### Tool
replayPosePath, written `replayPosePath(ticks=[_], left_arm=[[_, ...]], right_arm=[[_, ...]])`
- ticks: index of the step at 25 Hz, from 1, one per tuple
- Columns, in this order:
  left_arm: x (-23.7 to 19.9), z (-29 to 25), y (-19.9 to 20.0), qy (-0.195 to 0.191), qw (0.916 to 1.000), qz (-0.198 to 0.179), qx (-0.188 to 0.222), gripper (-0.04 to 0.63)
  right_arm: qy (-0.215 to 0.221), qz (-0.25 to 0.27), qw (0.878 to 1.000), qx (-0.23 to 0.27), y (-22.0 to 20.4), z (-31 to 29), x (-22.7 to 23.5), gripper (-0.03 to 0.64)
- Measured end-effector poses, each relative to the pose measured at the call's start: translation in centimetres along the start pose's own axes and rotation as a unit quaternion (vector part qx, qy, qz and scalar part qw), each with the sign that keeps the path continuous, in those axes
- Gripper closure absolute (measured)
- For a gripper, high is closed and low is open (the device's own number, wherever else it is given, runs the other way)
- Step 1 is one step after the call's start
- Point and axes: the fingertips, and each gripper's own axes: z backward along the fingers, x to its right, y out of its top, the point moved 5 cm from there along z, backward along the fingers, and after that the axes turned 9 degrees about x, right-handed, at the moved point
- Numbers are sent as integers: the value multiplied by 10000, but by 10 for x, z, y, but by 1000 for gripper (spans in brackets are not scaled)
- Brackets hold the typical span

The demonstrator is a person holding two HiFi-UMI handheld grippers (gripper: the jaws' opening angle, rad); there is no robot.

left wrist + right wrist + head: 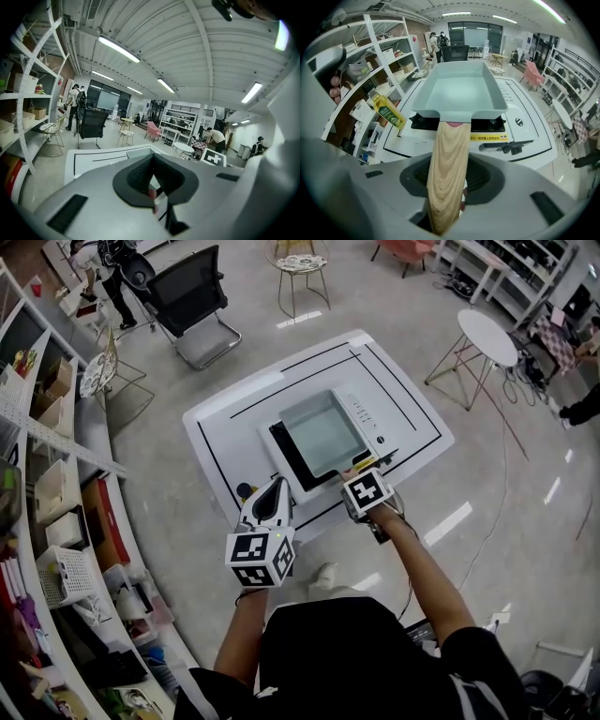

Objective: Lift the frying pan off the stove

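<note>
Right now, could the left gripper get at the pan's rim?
Probably yes: the left gripper hovers by the near corner of the stove, jaws empty, and nothing stands between it and the frying pan.

A white table, marked with a black line, is standing on the pale floor at the centre of the head view. A white stove is sitting on its middle. In the right gripper view, a yellow oil bottle is standing on the table at middle left, near the stove.
</note>
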Motion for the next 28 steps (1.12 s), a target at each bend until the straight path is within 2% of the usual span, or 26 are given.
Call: replayPosePath(ticks=[4,8,12,19,23,26,28], left_arm=[[-1,3,-1,38,10000,-7,-16,586],[-1,6,-2,55,10000,-1,-22,586],[-2,10,-1,54,10000,-8,-15,586],[-8,16,2,92,10000,-6,19,586],[-9,20,3,63,10000,-15,21,586],[-7,24,5,12,10000,-41,56,586],[-6,27,6,-20,9999,-55,87,586]], right_arm=[[-67,18,10000,-47,-1,0,-1,514],[157,-221,9996,121,2,3,-8,519],[49,-283,9993,222,5,9,-12,522],[-237,-236,9994,99,-6,5,-3,525],[151,-617,9967,510,3,12,-19,526],[189,-711,9945,751,7,19,-23,528],[36,-574,9951,801,8,28,-21,528]])
